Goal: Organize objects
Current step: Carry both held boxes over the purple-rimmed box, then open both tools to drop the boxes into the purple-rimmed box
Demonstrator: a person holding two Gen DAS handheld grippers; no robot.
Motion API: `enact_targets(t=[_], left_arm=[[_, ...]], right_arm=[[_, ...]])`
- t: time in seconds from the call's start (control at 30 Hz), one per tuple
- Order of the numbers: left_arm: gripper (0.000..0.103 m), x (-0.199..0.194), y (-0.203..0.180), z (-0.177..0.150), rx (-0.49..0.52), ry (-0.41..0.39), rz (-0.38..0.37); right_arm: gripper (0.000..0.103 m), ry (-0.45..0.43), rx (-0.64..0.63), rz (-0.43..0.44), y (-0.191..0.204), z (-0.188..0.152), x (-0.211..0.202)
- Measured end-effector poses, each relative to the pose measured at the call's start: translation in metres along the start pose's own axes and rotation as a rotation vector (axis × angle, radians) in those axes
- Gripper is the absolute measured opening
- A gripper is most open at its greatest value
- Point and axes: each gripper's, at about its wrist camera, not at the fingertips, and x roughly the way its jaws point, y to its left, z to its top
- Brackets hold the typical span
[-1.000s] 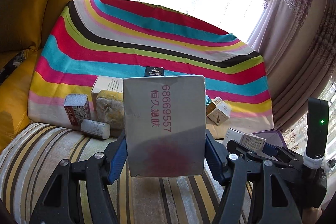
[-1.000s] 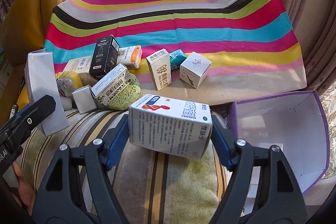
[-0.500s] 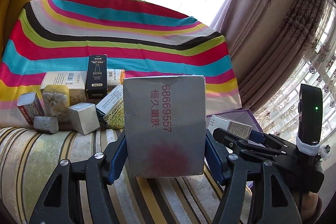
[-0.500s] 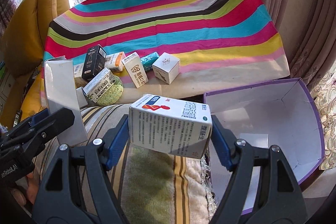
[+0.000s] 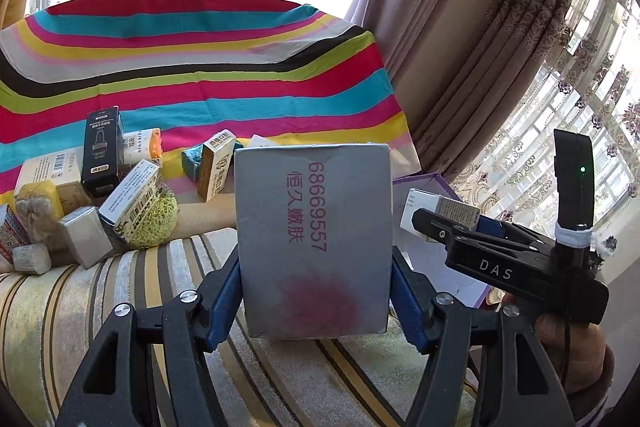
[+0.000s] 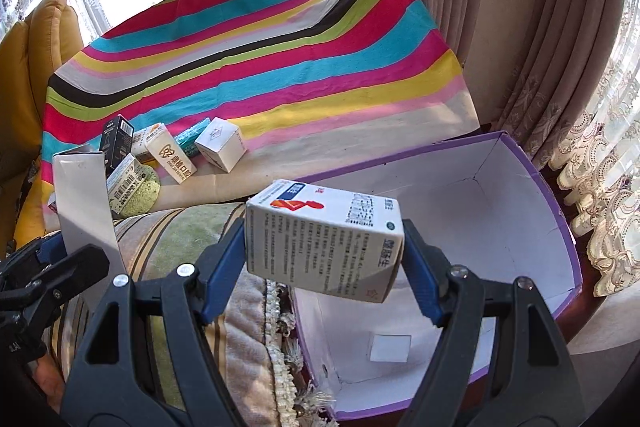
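Note:
My left gripper is shut on a tall grey box with red printed digits, held upright above the striped sofa seat. My right gripper is shut on a white medicine box with a red and blue logo, held tilted over the near rim of an open purple box with a white inside. The grey box also shows in the right wrist view, and the purple box shows behind it in the left wrist view.
Several small boxes lie on the rainbow-striped cloth: a black box, a barcode box on a yellow-green sponge, a white cube box. Curtains hang at the right. A yellow cushion stands at the left.
Both grippers have swung to the right with their boxes. The purple box has come closer, and the white medicine box is now over its near rim.

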Motion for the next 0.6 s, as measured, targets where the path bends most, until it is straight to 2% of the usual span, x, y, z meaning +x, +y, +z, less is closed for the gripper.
enact_targets(t=[0.37,0.6], left_arm=[[0.067,0.03,-0.043,0.002,0.096,0.078,-0.088],[0.067,0.044,-0.064,0.001,0.145,0.127,-0.152]], right_arm=[[0.077,-0.013,0.047,-0.151,-0.048,0.001,-0.006],[0.077,-0.019,0.085,-0.186,-0.064,0.002,-0.01]])
